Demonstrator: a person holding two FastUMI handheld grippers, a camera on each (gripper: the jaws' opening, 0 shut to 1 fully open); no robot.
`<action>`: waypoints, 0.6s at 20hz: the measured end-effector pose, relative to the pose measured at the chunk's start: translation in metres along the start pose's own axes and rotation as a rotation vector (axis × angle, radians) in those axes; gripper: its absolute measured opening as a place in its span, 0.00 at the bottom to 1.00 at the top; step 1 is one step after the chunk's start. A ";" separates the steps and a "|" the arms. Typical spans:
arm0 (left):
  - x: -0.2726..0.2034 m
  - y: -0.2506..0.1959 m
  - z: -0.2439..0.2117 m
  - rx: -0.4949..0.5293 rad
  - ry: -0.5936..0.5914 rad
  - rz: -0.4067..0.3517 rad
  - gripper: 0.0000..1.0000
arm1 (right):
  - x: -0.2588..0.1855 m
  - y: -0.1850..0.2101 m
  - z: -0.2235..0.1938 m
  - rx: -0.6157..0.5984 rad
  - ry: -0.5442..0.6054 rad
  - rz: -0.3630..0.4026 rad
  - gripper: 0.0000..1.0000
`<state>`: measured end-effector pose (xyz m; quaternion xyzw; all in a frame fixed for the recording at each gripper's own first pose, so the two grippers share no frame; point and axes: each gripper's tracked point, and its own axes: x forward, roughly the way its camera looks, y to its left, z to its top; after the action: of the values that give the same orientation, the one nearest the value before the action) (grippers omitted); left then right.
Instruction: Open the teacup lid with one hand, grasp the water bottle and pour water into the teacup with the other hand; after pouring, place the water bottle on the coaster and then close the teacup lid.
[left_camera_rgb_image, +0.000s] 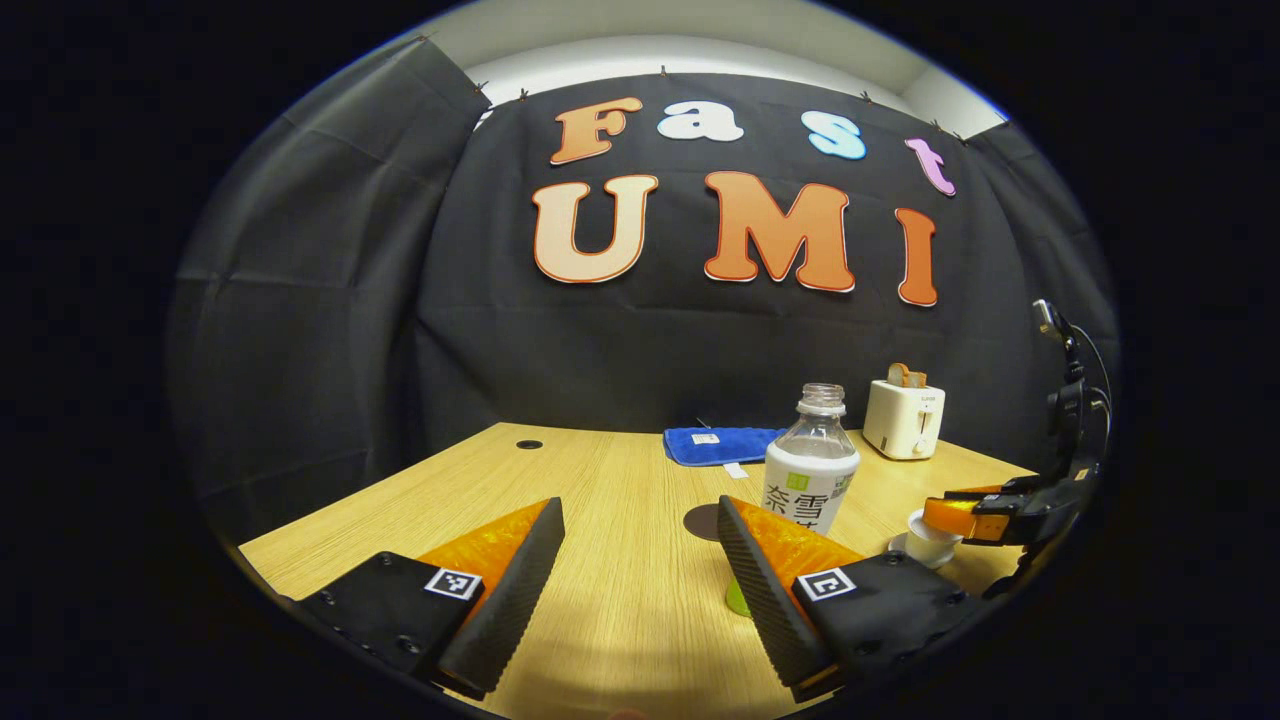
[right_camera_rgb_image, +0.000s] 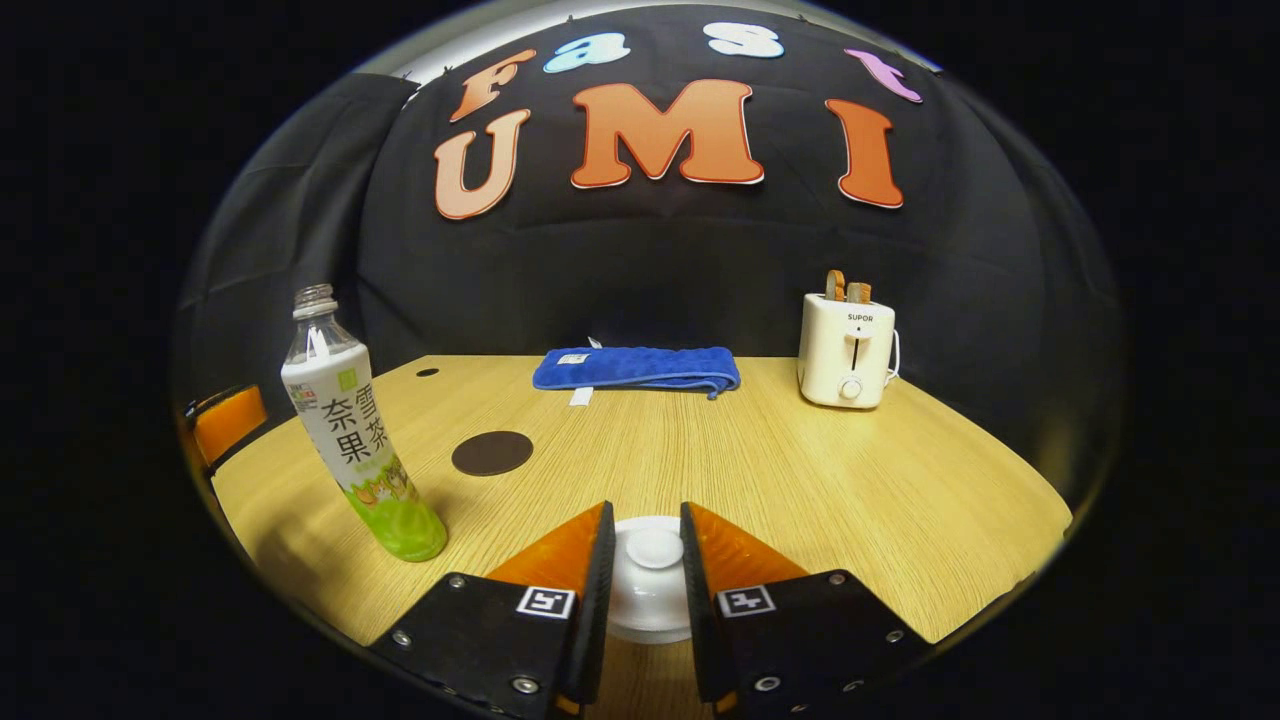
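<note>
Left gripper (left_camera_rgb_image: 640, 540): fingers spread wide, nothing between them; it hangs low over the table (left_camera_rgb_image: 620, 480). The water bottle (left_camera_rgb_image: 812, 462) stands just beyond its right-hand finger, which hides the bottle's base in the left gripper view.

Right gripper (right_camera_rgb_image: 645, 550): fingers drawn in close on either side of the teacup lid (right_camera_rgb_image: 650, 570) — they flank the lid's knob, but whether both press on it cannot be told. In the left gripper view the same gripper (left_camera_rgb_image: 940, 520) shows at the right edge, its tips at the top of the teacup (left_camera_rgb_image: 930, 540).

Teacup: white, at the near right part of the table, lid on. In the right gripper view only its lid and the rim beneath it are seen between the fingers.

Water bottle: clear plastic, upright, cap off, white and green label; in the right gripper view it (right_camera_rgb_image: 355, 440) stands at the left, leaning in appearance from lens distortion. Liquid level cannot be judged.

Coaster (right_camera_rgb_image: 492, 452): dark, round, flat on the table, bare — just behind and to the right of the bottle in the right gripper view, apart from it. In the left gripper view it (left_camera_rgb_image: 702, 522) is partly hidden by the finger.

Blue towel (right_camera_rgb_image: 637, 368): folded, at the back edge of the table, centre.

Toaster (right_camera_rgb_image: 848, 348): white, at the back right, two slices standing in its slots.
</note>
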<state>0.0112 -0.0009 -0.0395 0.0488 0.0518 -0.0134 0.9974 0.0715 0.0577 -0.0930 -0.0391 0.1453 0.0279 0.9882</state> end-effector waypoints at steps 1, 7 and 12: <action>0.000 0.000 0.000 0.000 0.001 0.000 0.99 | 0.000 -0.001 0.000 0.003 -0.001 -0.004 0.34; -0.002 0.000 -0.001 -0.003 -0.001 0.003 0.99 | 0.001 -0.001 0.001 -0.009 -0.007 -0.008 0.23; -0.009 0.000 0.005 0.000 -0.014 0.002 0.99 | -0.009 -0.001 0.015 0.019 -0.039 0.001 0.23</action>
<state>0.0026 -0.0013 -0.0335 0.0487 0.0447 -0.0127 0.9977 0.0671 0.0573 -0.0762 -0.0293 0.1263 0.0275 0.9912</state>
